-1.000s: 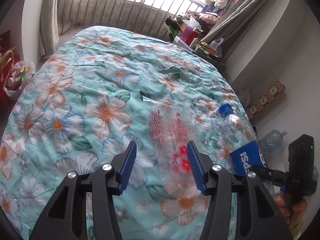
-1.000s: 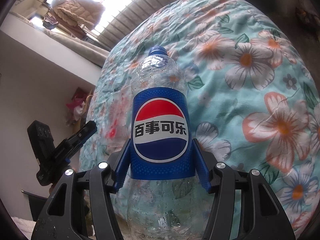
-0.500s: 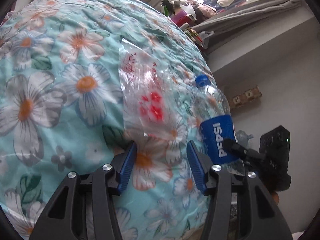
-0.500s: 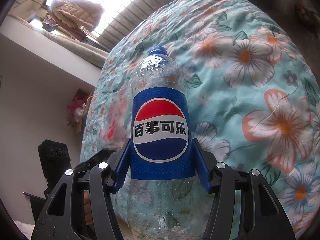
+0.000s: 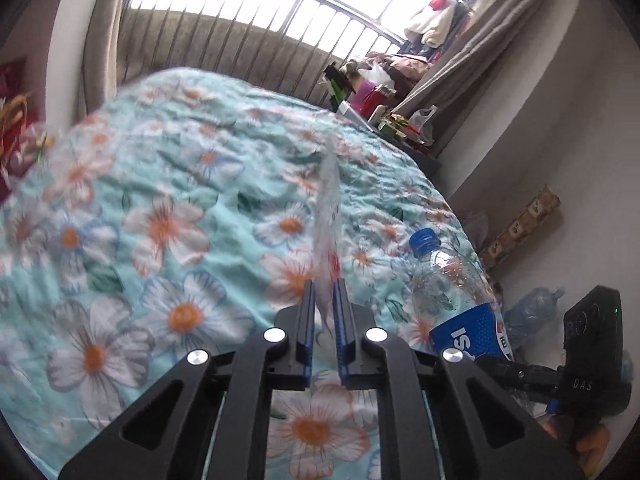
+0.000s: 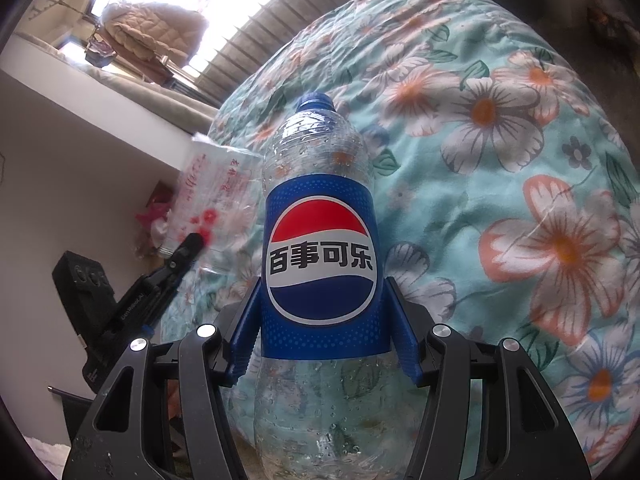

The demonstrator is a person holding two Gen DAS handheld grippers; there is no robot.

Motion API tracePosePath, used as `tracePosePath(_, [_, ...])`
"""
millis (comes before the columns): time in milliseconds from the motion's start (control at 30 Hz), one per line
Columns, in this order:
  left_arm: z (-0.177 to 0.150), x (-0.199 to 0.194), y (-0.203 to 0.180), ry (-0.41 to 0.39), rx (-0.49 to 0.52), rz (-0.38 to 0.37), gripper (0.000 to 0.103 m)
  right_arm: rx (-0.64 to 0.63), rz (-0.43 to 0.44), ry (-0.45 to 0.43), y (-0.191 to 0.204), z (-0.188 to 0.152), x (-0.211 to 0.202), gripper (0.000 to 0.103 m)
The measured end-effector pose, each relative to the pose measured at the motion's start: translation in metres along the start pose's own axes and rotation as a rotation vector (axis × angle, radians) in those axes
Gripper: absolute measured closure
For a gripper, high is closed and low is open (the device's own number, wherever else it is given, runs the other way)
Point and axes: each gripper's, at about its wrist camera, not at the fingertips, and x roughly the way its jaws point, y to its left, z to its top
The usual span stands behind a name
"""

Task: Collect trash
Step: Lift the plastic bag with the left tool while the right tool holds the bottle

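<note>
bottle (image 6: 320, 248): 2, one labelled, one clear on floor (image 5: 532, 312) | plastic bag (image 5: 329, 216): 1 | quilt (image 5: 160, 200): 1 | grippers: 2, left (image 5: 323, 292), right (image 6: 320, 336) | curtains (image 5: 452, 68): 2

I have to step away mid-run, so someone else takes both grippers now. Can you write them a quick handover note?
Left gripper: fingers shut on the clear plastic bag, which is lifted edge-on above the floral bedspread.
Right gripper: fingers shut on the empty Pepsi bottle, cap on, held above the bed's edge.
Done: both trash pieces are picked up.
Left: carry both to a bin; none is in view. Another clear bottle lies on the floor by the wall.
</note>
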Motion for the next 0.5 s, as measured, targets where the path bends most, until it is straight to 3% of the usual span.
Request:
tracePosePath(167, [0.001,-0.002,-0.035,-0.052,0.296,0.110,0.096,-0.019,-0.024,0.001,0.004,-0.001,0.001,0.048])
tracePosePath(300, [0.001,0.024,-0.035,0.025,0.293,0.103,0.096,-0.023,-0.030,0.004,0.006,0.000,0.001,0.047])
tracePosePath(500, [0.006,0.036,-0.035,0.030,0.275,0.116,0.096,-0.016,-0.026,0.003,0.005,0.000,0.000,0.048])
